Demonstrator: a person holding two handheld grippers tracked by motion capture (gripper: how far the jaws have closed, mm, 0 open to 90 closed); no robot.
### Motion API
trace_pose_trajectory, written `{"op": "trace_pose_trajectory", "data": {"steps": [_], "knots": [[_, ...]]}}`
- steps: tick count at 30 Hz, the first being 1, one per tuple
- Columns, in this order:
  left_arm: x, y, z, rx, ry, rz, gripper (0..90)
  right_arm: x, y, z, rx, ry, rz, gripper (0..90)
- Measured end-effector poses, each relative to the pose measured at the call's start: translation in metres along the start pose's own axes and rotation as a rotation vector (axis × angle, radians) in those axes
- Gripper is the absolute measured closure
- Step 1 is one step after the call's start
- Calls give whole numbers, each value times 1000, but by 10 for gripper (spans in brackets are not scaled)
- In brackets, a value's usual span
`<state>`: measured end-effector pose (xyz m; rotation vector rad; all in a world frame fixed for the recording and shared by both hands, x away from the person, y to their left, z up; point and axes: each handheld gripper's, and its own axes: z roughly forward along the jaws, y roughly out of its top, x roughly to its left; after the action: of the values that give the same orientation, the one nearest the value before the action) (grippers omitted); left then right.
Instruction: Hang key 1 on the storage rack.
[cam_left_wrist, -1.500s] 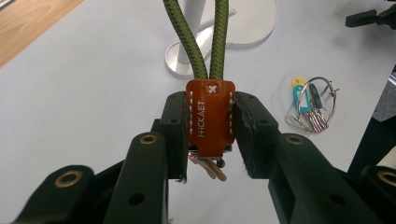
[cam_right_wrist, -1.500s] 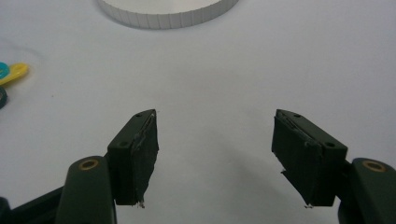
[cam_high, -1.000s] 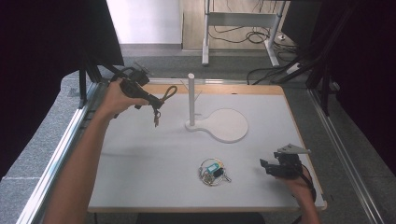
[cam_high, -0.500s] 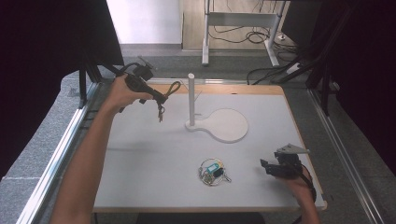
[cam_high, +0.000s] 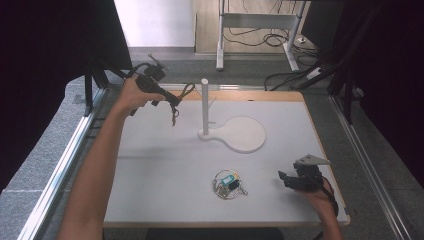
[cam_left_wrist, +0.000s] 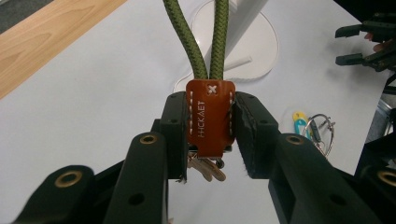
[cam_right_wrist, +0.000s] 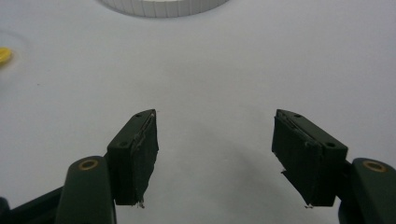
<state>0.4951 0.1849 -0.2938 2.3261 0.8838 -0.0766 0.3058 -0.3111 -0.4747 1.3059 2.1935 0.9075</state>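
The left gripper (cam_high: 172, 102) is raised over the far left part of the counter (cam_high: 150, 165), just left of the white post (cam_high: 204, 107). Its jaws are clamped on the brown leather tab (cam_left_wrist: 210, 116) of a keychain (cam_high: 179, 97), one jaw on each side of the tab. From the tab a loop of green cord (cam_left_wrist: 208, 42) runs away from the jaws toward the post, and keys (cam_left_wrist: 205, 168) hang below the tab. The post stands upright on a flat round white base (cam_high: 245, 134) near the middle of the counter.

The right gripper (cam_high: 287, 180) rests low near the right front edge of the counter, its jaws wide apart with nothing between them. A second bunch (cam_high: 227, 184) of rings with a teal tag lies on the counter between the base and the front edge, to the left of the right gripper and apart from it.
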Motion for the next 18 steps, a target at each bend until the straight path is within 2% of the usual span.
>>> {"op": "trace_pose_trajectory", "data": {"steps": [7, 18], "knots": [[3, 3, 3, -3, -18, -9, 668, -2, -1, -1, -1, -1, 6, 317], [0, 6, 23, 26, -41, 15, 667, 0, -1, 1, 5, -1, 1, 317]]}}
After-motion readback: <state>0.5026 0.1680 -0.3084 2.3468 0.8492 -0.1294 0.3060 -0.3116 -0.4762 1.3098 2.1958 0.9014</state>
